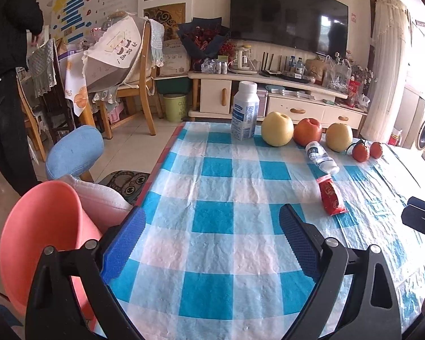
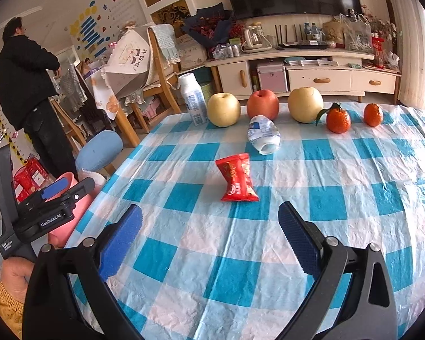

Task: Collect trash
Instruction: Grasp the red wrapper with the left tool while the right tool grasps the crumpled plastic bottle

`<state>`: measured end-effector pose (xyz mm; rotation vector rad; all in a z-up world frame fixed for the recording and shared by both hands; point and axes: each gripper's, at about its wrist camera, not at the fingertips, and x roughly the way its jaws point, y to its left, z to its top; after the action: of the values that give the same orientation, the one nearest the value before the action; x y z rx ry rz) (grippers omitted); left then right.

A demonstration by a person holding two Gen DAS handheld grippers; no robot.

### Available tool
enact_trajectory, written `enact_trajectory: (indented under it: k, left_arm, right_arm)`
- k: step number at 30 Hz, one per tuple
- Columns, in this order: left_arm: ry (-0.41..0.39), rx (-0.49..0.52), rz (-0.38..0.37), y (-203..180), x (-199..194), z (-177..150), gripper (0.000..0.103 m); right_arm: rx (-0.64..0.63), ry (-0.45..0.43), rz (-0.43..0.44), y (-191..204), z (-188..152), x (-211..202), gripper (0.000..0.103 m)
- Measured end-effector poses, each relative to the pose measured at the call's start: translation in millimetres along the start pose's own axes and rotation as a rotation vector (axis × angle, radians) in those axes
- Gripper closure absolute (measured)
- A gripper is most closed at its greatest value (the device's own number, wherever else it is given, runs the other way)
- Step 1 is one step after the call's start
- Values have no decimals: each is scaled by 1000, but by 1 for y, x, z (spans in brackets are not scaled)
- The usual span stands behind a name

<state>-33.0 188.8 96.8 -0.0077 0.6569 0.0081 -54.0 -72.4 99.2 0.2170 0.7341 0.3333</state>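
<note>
Only rightward: person's hand (image 2: pixel 15 279), bystander (image 2: pixel 28 85).

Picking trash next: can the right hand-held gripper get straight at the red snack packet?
Probably yes. The right hand-held gripper is open, and only bare tablecloth lies between it and the red snack packet.

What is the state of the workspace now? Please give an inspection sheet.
Surface: table under a wrinkled blue-and-white checked cloth.
Job's things: red snack packet and crushed plastic bottle lying on the cloth; white bottle upright at the far edge; pink bin beside the table.
Clutter: three apples or pears, two mandarins in a row.
Grippers: left tool open, empty; right tool open, empty, short of the packet.
Cables: nothing seen.
Surroundings: person standing, chairs, TV cabinet.
</note>
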Motion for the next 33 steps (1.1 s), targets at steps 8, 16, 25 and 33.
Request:
enact_trajectory:
  k: [8, 16, 25, 33]
  left_arm:
    - [37, 19, -127, -32, 17, 4, 9]
    - [95, 60, -226, -84, 42, 0, 9]
    - [184, 13, -278, -119, 90, 2, 9]
    - [237, 14, -308, -148, 126, 2, 12]
  right_arm:
    - [97, -2, -52, -46, 13, 7, 6]
    - [165, -3, -85, -94, 34, 42, 6]
    - [204, 44, -21, -120, 53, 95, 6]
    - [120, 52, 8, -109, 75, 131, 6]
